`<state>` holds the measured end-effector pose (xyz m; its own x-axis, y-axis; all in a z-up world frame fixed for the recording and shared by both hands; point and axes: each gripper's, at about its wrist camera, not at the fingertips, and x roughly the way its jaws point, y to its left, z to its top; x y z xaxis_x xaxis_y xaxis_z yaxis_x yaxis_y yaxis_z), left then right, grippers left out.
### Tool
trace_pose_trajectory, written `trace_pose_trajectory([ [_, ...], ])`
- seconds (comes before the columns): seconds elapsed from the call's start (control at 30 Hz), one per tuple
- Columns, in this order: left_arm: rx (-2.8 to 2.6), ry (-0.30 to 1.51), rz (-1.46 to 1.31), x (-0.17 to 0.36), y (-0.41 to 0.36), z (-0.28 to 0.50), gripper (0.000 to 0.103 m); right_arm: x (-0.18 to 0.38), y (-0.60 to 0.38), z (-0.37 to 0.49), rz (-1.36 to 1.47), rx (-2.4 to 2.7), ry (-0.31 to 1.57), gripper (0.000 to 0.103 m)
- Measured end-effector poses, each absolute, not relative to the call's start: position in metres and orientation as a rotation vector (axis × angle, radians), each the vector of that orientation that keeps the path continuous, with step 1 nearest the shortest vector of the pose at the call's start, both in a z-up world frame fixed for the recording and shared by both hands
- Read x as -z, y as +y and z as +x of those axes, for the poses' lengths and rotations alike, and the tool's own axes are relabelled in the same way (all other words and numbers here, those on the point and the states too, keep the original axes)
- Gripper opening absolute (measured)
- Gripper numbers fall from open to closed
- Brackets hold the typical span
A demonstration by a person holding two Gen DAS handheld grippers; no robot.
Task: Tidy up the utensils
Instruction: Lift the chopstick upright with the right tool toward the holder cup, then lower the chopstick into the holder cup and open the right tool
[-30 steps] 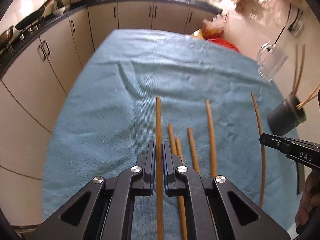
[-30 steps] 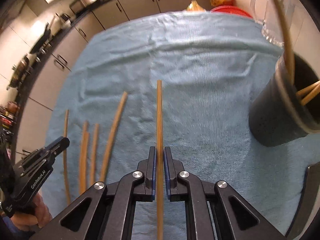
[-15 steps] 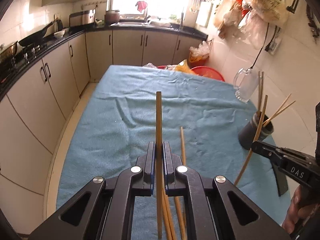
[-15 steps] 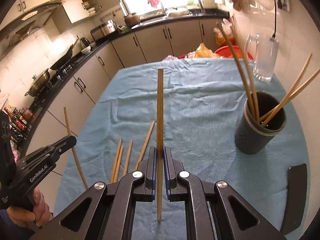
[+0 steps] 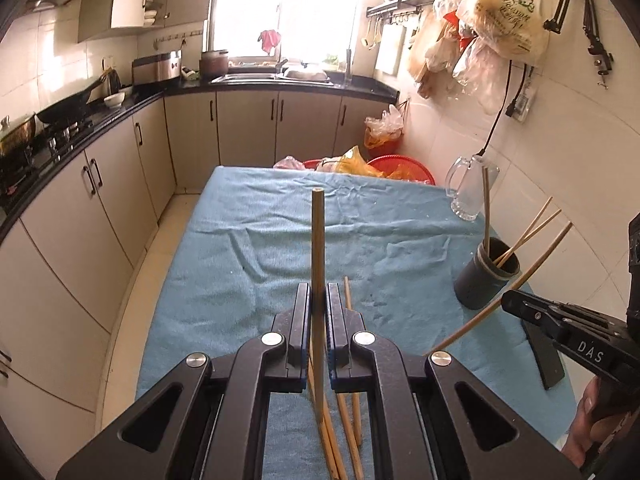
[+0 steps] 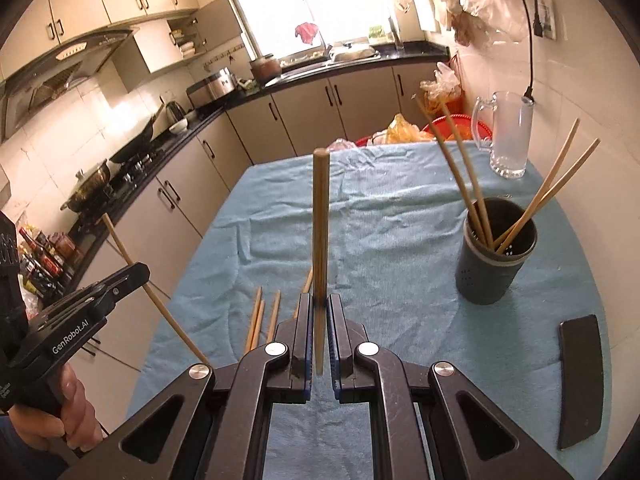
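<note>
1. The worktop [image 6: 400, 216] fills the middle of both views. It is covered with a blue towel [image 5: 248, 264].
2. The dark chopstick holder [image 6: 490, 276] stands on the towel at the right of the right wrist view. Four chopsticks already lean in it, so part of the job looks done.
3. A glass mug [image 6: 508, 136] stands behind the holder, in the upper right. A flat black thing [image 6: 580, 380] lies at the lower right. I cannot tell what it is.
4. The left claw [image 5: 319, 304] sits at the bottom middle of the left wrist view. It is squeezed tight on one chopstick [image 5: 318, 248], which sticks up in front of it, off the towel.
5. The right claw [image 6: 320, 312] sits at the bottom middle of the right wrist view. It is squeezed tight on another chopstick [image 6: 321, 232], also up in the air.
6. About four loose chopsticks [image 6: 256, 320] lie on the towel at the lower middle of the right wrist view, near the claws.
7. What is left, I think: drop the two held chopsticks in the holder, then pick up the loose ones too.
</note>
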<state>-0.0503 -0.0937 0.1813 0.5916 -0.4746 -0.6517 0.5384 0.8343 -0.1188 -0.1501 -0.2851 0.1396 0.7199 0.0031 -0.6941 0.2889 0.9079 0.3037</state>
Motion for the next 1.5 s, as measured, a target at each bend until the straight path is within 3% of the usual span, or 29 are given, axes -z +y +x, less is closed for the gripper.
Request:
trace_pose_trajectory([
  [0.53,0.654,0.659,0.117,-0.218,-0.117,-0.061,0.006,-0.189,-0.32,-0.195,0.466,0.253,0.621,0.007],
  [1.5,0.905,0.635,0.185,-0.24,-0.225,-0.107,0.006,-0.21,-0.4,-0.301,0.561,0.5,0.518,0.007],
])
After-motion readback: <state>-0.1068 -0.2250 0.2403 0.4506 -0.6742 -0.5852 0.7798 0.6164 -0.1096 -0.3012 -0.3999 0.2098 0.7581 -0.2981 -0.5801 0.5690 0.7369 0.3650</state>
